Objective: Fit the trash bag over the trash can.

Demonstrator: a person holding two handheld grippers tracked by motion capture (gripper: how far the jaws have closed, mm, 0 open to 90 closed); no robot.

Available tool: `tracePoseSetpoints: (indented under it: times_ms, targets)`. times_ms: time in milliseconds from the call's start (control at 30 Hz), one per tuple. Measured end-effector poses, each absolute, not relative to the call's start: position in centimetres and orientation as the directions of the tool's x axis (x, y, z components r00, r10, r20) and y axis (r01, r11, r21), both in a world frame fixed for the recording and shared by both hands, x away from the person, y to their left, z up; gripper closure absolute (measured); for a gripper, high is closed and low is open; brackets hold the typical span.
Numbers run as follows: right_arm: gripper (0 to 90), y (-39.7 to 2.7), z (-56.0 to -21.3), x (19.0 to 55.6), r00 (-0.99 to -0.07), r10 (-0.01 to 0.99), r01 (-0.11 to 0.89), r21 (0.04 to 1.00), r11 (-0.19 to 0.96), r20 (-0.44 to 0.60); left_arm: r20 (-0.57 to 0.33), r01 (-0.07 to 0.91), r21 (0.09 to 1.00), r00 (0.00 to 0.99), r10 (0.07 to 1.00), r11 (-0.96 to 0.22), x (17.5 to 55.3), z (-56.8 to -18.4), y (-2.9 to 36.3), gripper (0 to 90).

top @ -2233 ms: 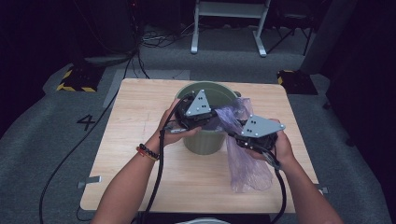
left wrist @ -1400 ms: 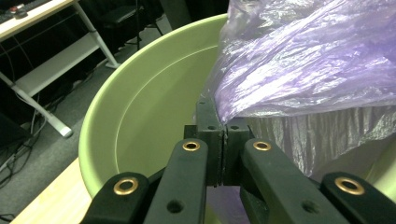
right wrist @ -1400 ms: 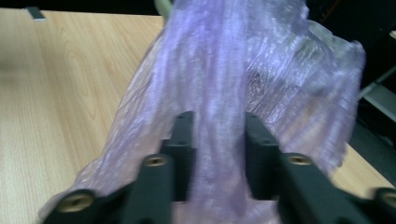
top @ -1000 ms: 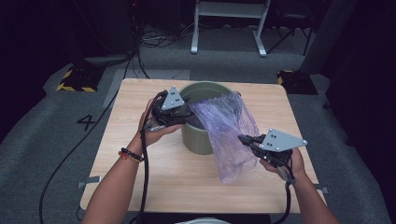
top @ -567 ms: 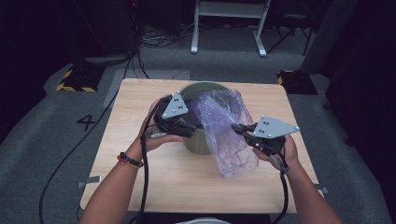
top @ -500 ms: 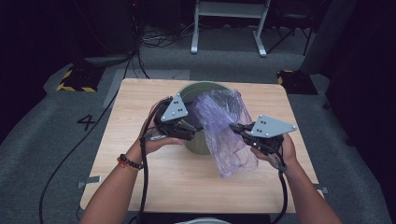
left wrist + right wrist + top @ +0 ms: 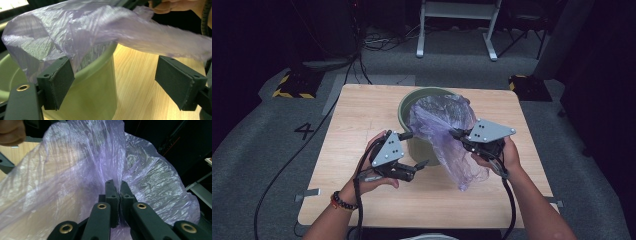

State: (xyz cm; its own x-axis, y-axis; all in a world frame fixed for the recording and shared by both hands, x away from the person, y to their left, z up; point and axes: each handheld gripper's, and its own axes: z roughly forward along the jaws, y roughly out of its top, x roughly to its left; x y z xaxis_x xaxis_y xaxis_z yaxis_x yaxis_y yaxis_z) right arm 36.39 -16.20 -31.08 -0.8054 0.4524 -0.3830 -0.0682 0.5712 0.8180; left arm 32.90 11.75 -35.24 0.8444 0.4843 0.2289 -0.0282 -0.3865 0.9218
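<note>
A green bucket (image 7: 404, 107) stands in the middle of the wooden table (image 7: 362, 115). A thin purple plastic bag (image 7: 442, 120) lies over its right rim and hangs down the front. My right gripper (image 7: 455, 134), at the bucket's right, is shut on a fold of the bag (image 7: 75, 170); in the right gripper view the film is pinched between its jaws (image 7: 117, 187). My left gripper (image 7: 417, 149) lies at the bucket's front left. Its jaws have just been opening, and its pads (image 7: 61, 82) press on nothing. Beyond them are the bucket wall (image 7: 95, 87) and the bag (image 7: 87, 27).
The table's left half and front strip are bare wood. A white metal frame (image 7: 457, 25) and cables lie on the floor behind. Yellow-black striped blocks (image 7: 292, 85) sit by the far corners, and a "4" (image 7: 305, 131) marks the floor at left.
My left gripper has left the bucket's left rim, come back toward the table's front and opened. My right gripper has drawn the bag a little left, toward the bucket.
</note>
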Motion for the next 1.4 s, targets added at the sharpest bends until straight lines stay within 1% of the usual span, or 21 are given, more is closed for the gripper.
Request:
tracePoseSetpoints:
  times_ms: [33,133,233,300,400,467,500,633,733,767,833,867,1000,1033,1067,1100,1167,1233,1300,1400]
  targets:
    - [88.5,-16.1,-31.1,36.4,-0.804,0.453,-0.068,0.816,0.574,-0.385,0.230,-0.030,0.922,0.843,0.487,-0.385,32.8,-35.2,11.9,15.4]
    - [88.5,-15.8,-31.2,36.6,-0.804,0.450,-0.066,0.811,0.581,-0.388,0.242,-0.025,0.924,0.811,0.533,-0.382,33.3,-34.9,12.5,15.8]
    - [88.5,-15.8,-31.2,36.6,-0.807,0.449,-0.067,0.814,0.577,-0.384,0.195,0.002,0.943,0.806,0.559,-0.332,34.4,-34.0,13.7,15.9]
    - [88.5,-16.0,-31.2,36.6,-0.806,0.454,-0.062,0.816,0.574,-0.381,0.204,-0.004,0.943,0.798,0.567,-0.332,34.9,-33.4,14.2,15.8]
    - [88.5,-16.4,-31.1,36.7,-0.796,0.472,-0.055,0.821,0.568,-0.380,0.200,-0.021,0.949,0.812,0.549,-0.315,34.7,-32.3,14.4,15.5]
    - [88.5,-16.7,-31.0,36.9,-0.791,0.488,-0.041,0.828,0.559,-0.369,0.238,-0.053,0.941,0.807,0.540,-0.335,34.2,-31.7,13.9,15.5]
    - [88.4,-16.7,-31.0,37.0,-0.791,0.491,-0.038,0.830,0.557,-0.366,0.240,-0.058,0.940,0.813,0.530,-0.337,34.1,-31.5,13.7,15.5]
    - [86.3,-16.3,-31.1,36.9,-0.795,0.476,-0.045,0.819,0.572,-0.376,0.263,-0.079,0.929,0.829,0.494,-0.362,34.1,-30.5,12.2,15.5]
    - [85.4,-16.1,-31.0,36.7,-0.796,0.470,-0.054,0.818,0.573,-0.382,0.278,-0.071,0.917,0.821,0.499,-0.393,34.9,-30.2,11.1,17.9]
    - [85.3,-16.1,-30.9,36.7,-0.796,0.469,-0.055,0.817,0.573,-0.383,0.273,-0.064,0.915,0.825,0.495,-0.397,35.2,-30.2,10.8,19.9]
    - [83.6,-16.1,-30.9,36.7,-0.793,0.472,-0.057,0.819,0.571,-0.385,0.264,-0.055,0.913,0.835,0.483,-0.404,35.9,-30.3,10.5,29.3]
    - [83.6,-16.2,-30.9,36.7,-0.792,0.474,-0.057,0.820,0.570,-0.384,0.264,-0.051,0.909,0.837,0.479,-0.413,36.4,-30.4,10.4,31.5]
    - [83.4,-16.5,-31.0,36.8,-0.791,0.482,-0.050,0.825,0.563,-0.377,0.245,-0.017,0.904,0.840,0.484,-0.428,37.8,-30.9,10.2,53.3]
    - [82.7,-16.6,-31.0,36.8,-0.793,0.482,-0.049,0.827,0.560,-0.373,0.251,-0.019,0.898,0.843,0.476,-0.439,38.0,-31.0,10.2,60.7]
    - [81.8,-16.6,-30.9,36.8,-0.792,0.483,-0.050,0.827,0.559,-0.374,0.258,-0.020,0.893,0.841,0.476,-0.450,38.1,-31.1,10.2,62.9]
    - [80.9,-16.7,-30.9,36.8,-0.789,0.486,-0.052,0.830,0.555,-0.375,0.276,-0.024,0.884,0.833,0.480,-0.467,38.3,-31.2,10.2,67.4]
    - [76.7,-16.8,-30.9,36.8,-0.793,0.488,-0.054,0.840,0.540,-0.364,0.295,-0.029,0.875,0.823,0.485,-0.482,38.5,-31.3,10.2,74.9]
    - [68.3,-16.8,-31.0,36.8,-0.794,0.496,-0.049,0.851,0.522,-0.350,0.295,-0.026,0.877,0.819,0.493,-0.481,38.7,-31.4,10.4,82.7]
    - [63.2,-16.9,-31.1,36.8,-0.803,0.498,-0.041,0.864,0.502,-0.328,0.292,-0.017,0.876,0.815,0.500,-0.483,39.0,-31.6,10.6,88.5]
    - [51.5,-17.2,-31.2,36.6,-0.820,0.479,-0.053,0.874,0.483,-0.314,0.284,0.002,0.876,0.806,0.519,-0.483,39.4,-32.0,11.0,89.8]
